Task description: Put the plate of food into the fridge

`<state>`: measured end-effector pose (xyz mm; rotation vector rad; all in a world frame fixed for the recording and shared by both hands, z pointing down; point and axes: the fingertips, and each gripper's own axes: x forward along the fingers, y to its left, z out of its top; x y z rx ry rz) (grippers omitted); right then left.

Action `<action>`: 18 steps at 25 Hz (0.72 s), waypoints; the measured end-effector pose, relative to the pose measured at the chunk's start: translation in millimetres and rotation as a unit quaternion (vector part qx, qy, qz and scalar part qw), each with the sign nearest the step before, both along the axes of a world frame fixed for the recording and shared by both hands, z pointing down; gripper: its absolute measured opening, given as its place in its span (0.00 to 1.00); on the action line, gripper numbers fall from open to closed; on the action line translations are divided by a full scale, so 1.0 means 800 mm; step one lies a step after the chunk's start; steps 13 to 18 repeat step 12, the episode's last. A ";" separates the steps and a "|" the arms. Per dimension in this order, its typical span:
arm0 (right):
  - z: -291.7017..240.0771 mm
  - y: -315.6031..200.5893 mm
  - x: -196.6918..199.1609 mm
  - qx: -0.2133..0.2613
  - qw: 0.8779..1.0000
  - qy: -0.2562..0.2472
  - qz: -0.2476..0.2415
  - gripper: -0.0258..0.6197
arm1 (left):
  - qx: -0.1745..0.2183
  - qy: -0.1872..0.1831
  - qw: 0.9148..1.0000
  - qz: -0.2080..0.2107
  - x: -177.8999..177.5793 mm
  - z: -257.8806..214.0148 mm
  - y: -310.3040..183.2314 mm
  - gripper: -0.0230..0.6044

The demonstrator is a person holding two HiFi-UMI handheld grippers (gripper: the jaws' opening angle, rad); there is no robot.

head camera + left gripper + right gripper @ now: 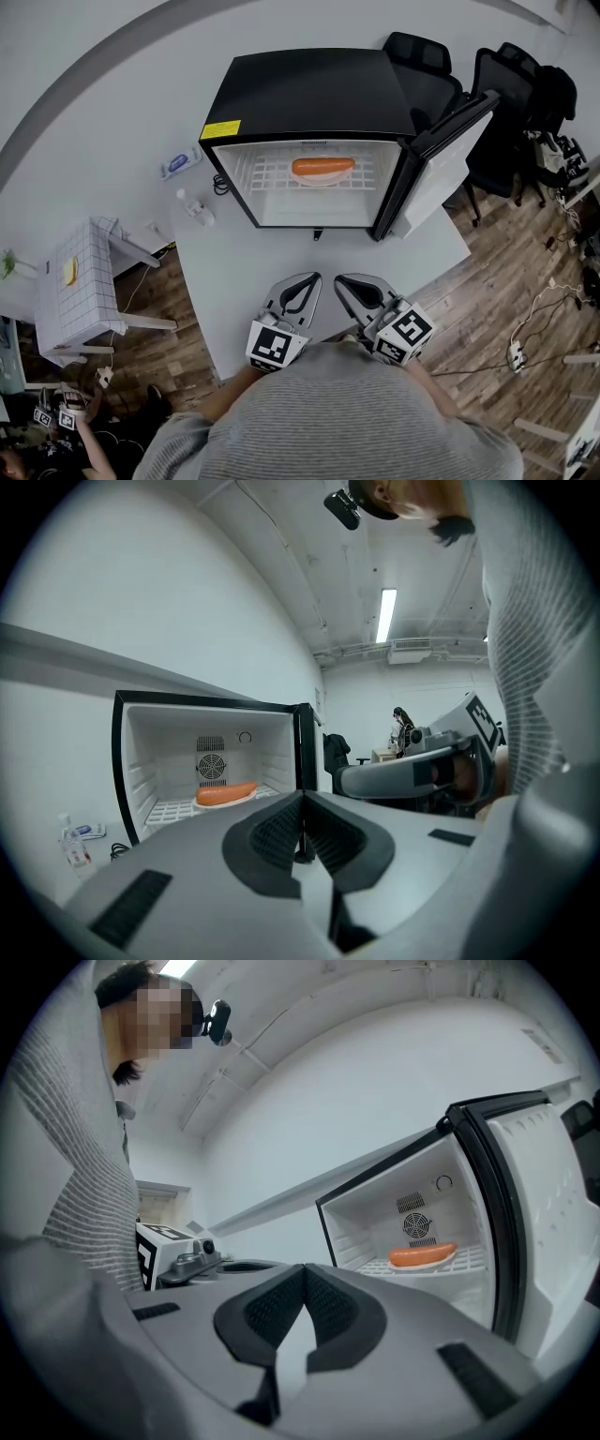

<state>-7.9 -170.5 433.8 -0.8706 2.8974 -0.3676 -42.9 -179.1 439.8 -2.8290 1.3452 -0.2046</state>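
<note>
A black mini fridge (309, 94) stands on the white table with its door (450, 155) swung open to the right. On its white wire shelf rests a plate (321, 178) with an orange sausage (322, 167), also seen as the sausage (225, 792) in the left gripper view and the sausage (423, 1255) in the right gripper view. My left gripper (308, 281) and right gripper (345, 281) sit side by side near the table's front edge, well short of the fridge. Both are shut with nothing between the jaws.
The white table (234, 281) carries a small bottle (195, 208) and a flat packet (180, 164) left of the fridge. Black office chairs (511, 103) stand behind the open door. A small white tiled side table (80, 291) is at the left on the wooden floor.
</note>
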 end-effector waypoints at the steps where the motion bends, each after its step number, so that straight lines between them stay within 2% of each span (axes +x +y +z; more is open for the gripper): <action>1: 0.000 0.000 0.001 0.000 1.000 0.000 0.000 0.06 | -0.001 -0.001 1.000 0.000 0.001 0.001 0.000 0.05; 18: 0.002 -0.007 0.007 0.001 1.000 0.002 0.000 0.06 | -0.005 -0.007 1.000 -0.001 0.004 0.005 -0.008 0.05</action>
